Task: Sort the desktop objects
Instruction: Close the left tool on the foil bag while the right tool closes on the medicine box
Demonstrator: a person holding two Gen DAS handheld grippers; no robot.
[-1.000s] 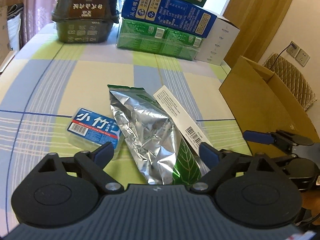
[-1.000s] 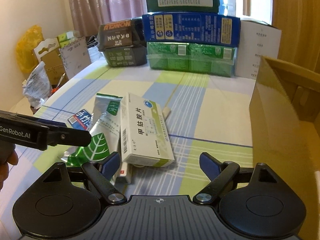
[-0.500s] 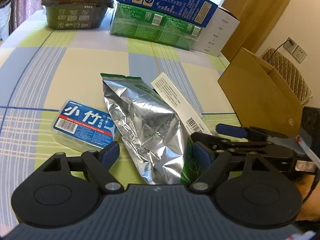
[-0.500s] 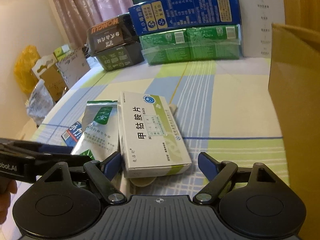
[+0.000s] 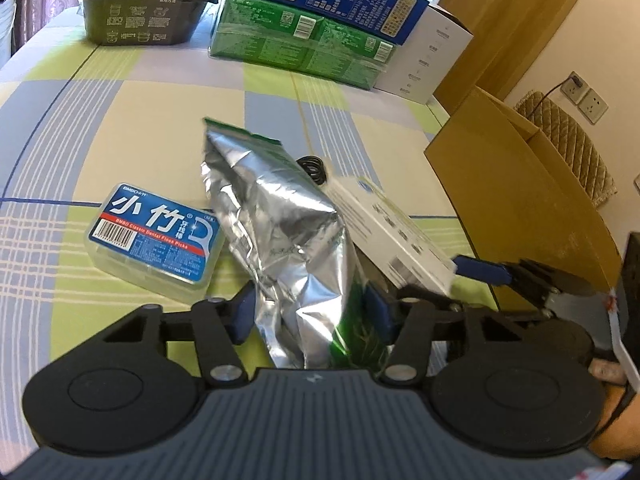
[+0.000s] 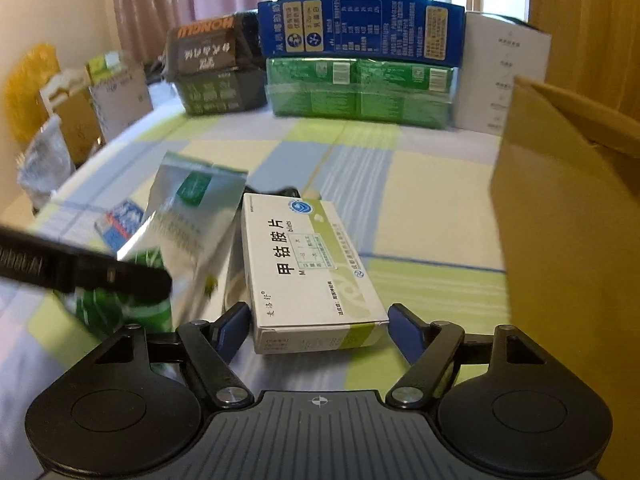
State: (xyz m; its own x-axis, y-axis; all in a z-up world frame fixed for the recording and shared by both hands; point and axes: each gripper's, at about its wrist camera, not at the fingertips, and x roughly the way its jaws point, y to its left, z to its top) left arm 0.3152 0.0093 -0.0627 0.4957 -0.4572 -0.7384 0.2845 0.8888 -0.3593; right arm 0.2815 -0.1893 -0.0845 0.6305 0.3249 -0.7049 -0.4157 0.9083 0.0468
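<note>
While the left gripper has its fingers closed on the near, green-printed end of the foil pouch, the right gripper has its fingers against both sides of the white medicine box, clamped on its near end. The pouch lies just left of the medicine box and leans on it; the box looks tilted, its near end off the checked tablecloth.

Procedure, as judged: keep each grip square across the item's width. Raise the pouch straight up before moving it sideways, since its crumpled foil may drag the medicine box or the floss pick case, which sits just left of the pouch. Carry the medicine box level toward the cardboard box, which stands to its right with its flap open, and clear that rim before release. Keep the two tools apart; they work close together here.

Left wrist view only: a coil of black hair ties just behind the medicine box, and the floss case label. Right wrist view only: the printed top face of the medicine box and the pouch's green label panel; the pouch is motion-blurred there.
</note>
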